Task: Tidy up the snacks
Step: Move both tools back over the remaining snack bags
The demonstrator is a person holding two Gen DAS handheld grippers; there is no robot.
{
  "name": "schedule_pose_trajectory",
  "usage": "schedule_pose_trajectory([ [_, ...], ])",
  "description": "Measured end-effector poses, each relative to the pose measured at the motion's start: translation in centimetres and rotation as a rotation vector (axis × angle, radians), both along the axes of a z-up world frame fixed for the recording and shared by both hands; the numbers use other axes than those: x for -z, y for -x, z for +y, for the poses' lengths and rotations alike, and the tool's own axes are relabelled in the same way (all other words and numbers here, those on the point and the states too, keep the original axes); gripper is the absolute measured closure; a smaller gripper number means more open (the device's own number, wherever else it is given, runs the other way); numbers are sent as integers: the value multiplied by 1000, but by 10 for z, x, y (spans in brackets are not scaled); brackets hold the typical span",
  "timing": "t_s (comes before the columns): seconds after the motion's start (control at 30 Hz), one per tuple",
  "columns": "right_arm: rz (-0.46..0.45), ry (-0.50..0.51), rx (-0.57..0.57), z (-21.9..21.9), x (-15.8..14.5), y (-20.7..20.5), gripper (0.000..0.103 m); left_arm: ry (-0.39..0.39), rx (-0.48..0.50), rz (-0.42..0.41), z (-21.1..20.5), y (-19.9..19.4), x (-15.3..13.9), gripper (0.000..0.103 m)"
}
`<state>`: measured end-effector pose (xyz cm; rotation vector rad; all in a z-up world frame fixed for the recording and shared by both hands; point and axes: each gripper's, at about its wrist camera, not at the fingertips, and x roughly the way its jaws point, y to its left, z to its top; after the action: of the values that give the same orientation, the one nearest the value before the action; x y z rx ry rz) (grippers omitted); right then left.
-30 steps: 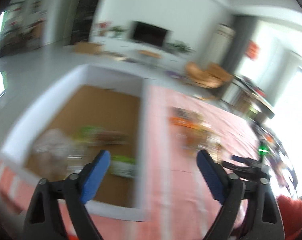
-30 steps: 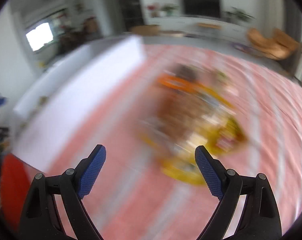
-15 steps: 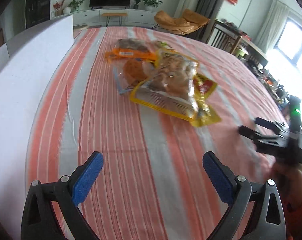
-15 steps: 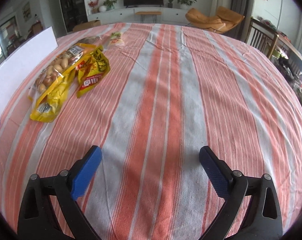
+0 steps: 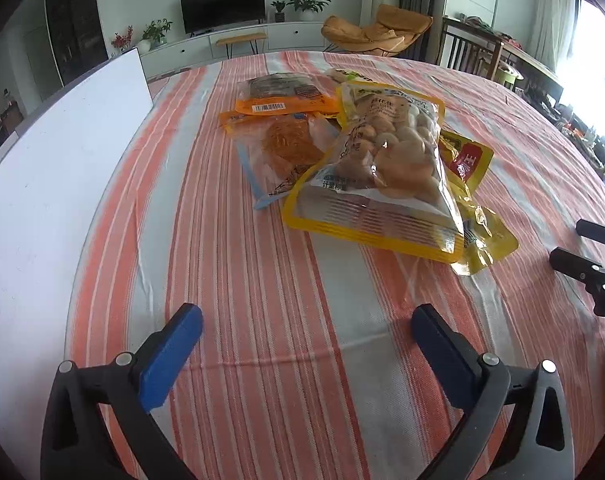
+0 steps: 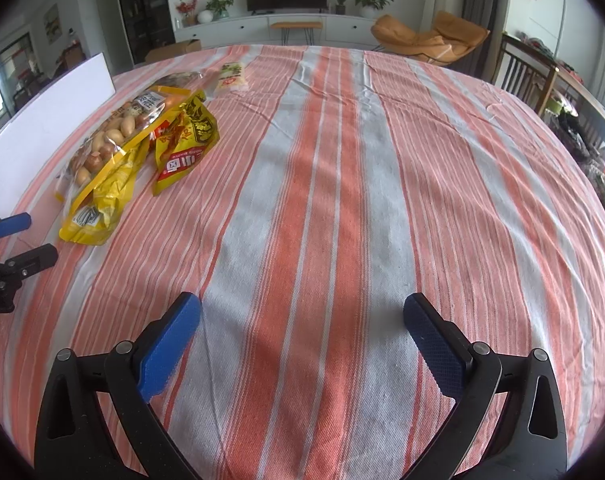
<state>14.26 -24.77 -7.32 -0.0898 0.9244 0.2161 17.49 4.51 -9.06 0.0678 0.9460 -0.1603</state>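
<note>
Snacks: packets lie in an overlapping heap toward the far left part of the worktop, near the white board.
Top packet: yellow-edged clear bag of pale round pieces (image 5: pixel 386 168) lies over the others, its near end toward the left claw.
Under it: yellow and red packet (image 5: pixel 468 160) juts out on the right; clear packet with an orange cake (image 5: pixel 286 148) juts out on the left.
Behind: orange-banded packet (image 5: pixel 282 94) lies toward the far edge; small pale packet (image 6: pixel 232 76) sits just beyond the heap.
Left claw: left claw (image 5: pixel 308 356) is spread wide, having just been opening, with only bare cloth between its blue pads, short of the heap.
Right claw: right claw (image 6: pixel 302 344) is likewise spread wide after opening, gripping nothing, over the middle of the worktop and well apart from the snacks.
Worktop: red, white and grey striped cloth (image 6: pixel 342 200) covers it.
Left edge: white board (image 5: pixel 62 152) stands upright along it.
</note>
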Motion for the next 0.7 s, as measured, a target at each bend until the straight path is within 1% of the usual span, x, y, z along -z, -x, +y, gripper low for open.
schedule_pose_trajectory([
  [0.6, 0, -1, 0, 0, 0, 0, 0, 3, 8, 0, 0, 2, -2, 0],
  [0.7, 0, -2, 0, 0, 0, 0, 0, 75, 66, -8, 1, 10, -15, 0],
])
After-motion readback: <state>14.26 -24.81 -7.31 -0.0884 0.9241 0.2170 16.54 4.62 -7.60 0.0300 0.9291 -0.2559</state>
